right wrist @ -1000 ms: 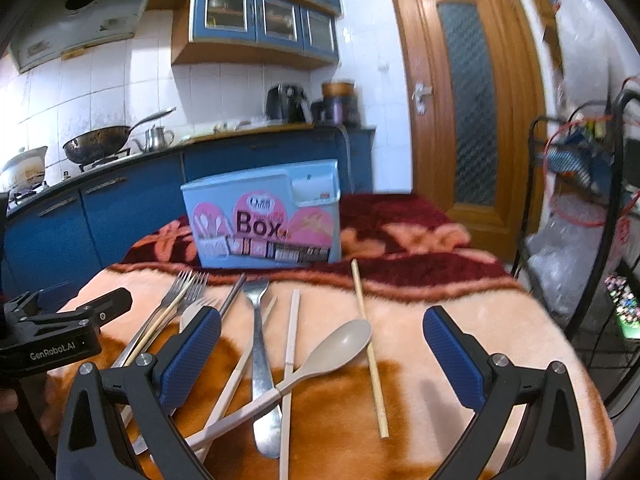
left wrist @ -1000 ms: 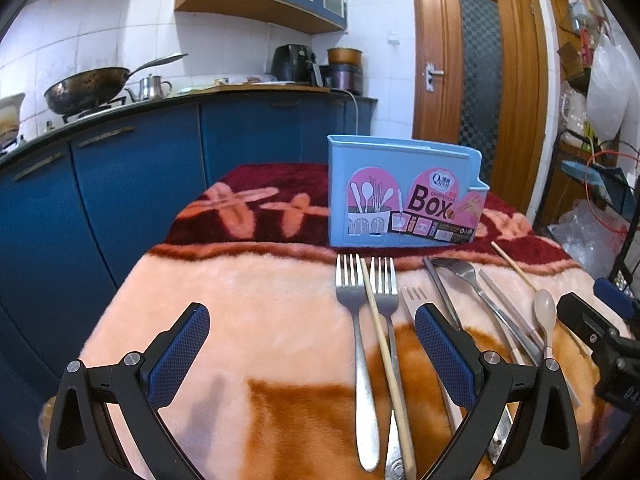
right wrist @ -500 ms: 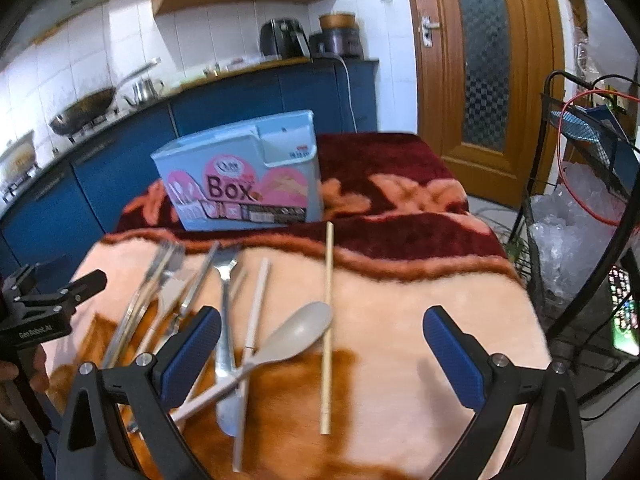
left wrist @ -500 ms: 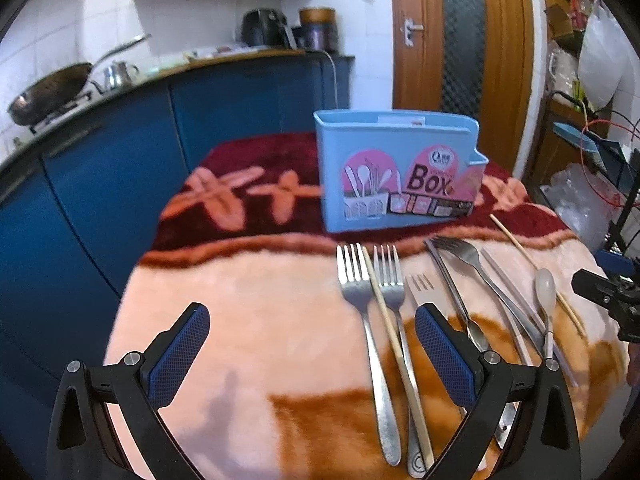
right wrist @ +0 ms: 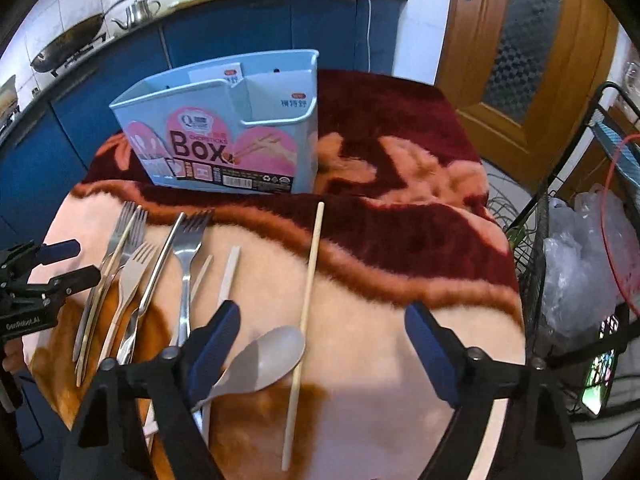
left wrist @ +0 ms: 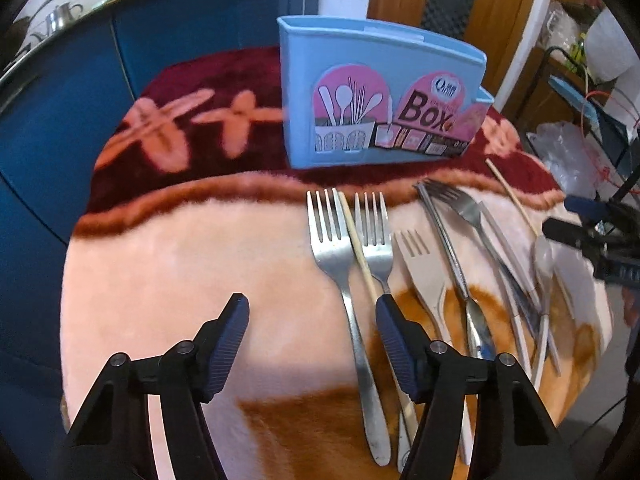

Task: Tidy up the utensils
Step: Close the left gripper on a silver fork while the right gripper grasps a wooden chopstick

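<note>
Blanket (left wrist: 160, 280) fills most of both views: peach and orange pile near you, dark red band with peach flowers behind.

Blue box (left wrist: 380, 96) stands upright on the dark red band, upper centre of the left wrist view and upper left of centre in the right wrist view (right wrist: 224, 128). The right wrist view shows its inside divided into compartments; nothing can be seen in them.

Your left gripper (left wrist: 312, 320) sits low in its frame, jaws closing with only bare blanket between the pads. Your right gripper (right wrist: 320, 332) sits low in its frame, jaws closing; the spoon bowl and a chopstick lie on the blanket in the gap, and neither pad presses on them.

Utensils lie in front of the box, handles toward you:
- Two metal forks (left wrist: 332, 240) side by side at centre of the left view, a chopstick (left wrist: 360, 248) lying between them.
- Pale plastic fork (left wrist: 424, 272) just to their right, then further metal pieces in an overlapping cluster.
- Grey spoon (right wrist: 264, 360), lower centre of the right view, just left of the long chopstick (right wrist: 308, 280).
</note>
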The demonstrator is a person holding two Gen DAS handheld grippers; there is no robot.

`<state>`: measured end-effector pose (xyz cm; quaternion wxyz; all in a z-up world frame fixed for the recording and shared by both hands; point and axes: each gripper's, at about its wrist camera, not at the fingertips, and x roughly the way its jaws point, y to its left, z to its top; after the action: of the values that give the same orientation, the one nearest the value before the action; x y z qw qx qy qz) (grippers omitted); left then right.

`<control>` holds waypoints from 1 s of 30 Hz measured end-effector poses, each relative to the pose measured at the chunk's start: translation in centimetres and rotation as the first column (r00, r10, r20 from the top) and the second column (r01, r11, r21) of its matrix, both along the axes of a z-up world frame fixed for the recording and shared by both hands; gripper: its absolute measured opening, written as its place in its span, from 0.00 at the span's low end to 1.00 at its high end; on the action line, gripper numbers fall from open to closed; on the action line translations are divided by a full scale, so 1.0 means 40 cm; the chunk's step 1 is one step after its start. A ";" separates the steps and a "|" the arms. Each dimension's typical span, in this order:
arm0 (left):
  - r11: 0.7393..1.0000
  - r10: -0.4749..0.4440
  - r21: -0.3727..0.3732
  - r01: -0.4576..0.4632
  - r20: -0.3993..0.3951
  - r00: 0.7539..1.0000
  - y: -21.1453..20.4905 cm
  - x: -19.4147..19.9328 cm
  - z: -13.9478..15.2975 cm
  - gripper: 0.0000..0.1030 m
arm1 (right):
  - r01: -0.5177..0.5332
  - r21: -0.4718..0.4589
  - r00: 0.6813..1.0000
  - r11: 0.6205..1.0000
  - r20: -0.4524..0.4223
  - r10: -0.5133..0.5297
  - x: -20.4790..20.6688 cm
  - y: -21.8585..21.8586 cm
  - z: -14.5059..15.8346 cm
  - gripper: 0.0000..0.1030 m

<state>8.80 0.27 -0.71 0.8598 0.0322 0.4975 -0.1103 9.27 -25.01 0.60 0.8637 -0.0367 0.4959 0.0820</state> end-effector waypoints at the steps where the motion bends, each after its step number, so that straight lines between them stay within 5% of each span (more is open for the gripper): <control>1: 1.000 -0.009 0.006 0.009 -0.009 1.000 -0.004 0.002 -0.002 0.65 | -0.003 0.006 1.000 1.000 -0.014 0.004 0.007 0.000 -0.003 0.74; 8: 1.000 -0.020 0.013 0.020 -0.030 0.999 -0.005 0.016 -0.001 0.56 | -0.027 0.028 0.992 0.999 -0.120 0.030 0.057 0.004 -0.043 0.46; 17: 1.000 -0.018 0.016 0.020 -0.066 0.998 0.001 0.018 -0.017 0.52 | -0.058 -0.016 0.991 0.998 -0.125 0.055 0.055 0.017 -0.057 0.41; 22: 0.996 -0.021 0.090 0.029 -0.091 0.996 -0.027 0.032 -0.023 0.52 | -0.072 -0.029 0.988 0.997 -0.142 0.067 0.060 0.031 -0.053 0.33; 25: 0.995 -0.037 0.083 0.048 -0.131 0.991 -0.030 0.040 -0.018 0.44 | -0.089 -0.020 0.981 0.996 -0.174 0.084 0.069 0.039 -0.049 0.22; 30: 0.998 -0.020 0.060 0.033 -0.212 0.977 -0.032 0.053 -0.014 0.33 | -0.105 -0.043 0.971 0.994 -0.219 0.093 0.092 0.056 -0.049 0.18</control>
<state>10.90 -1.00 -1.27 0.7992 0.0539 0.5887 -0.1087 12.96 -22.77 -1.35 0.7980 -0.0757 0.5868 0.1151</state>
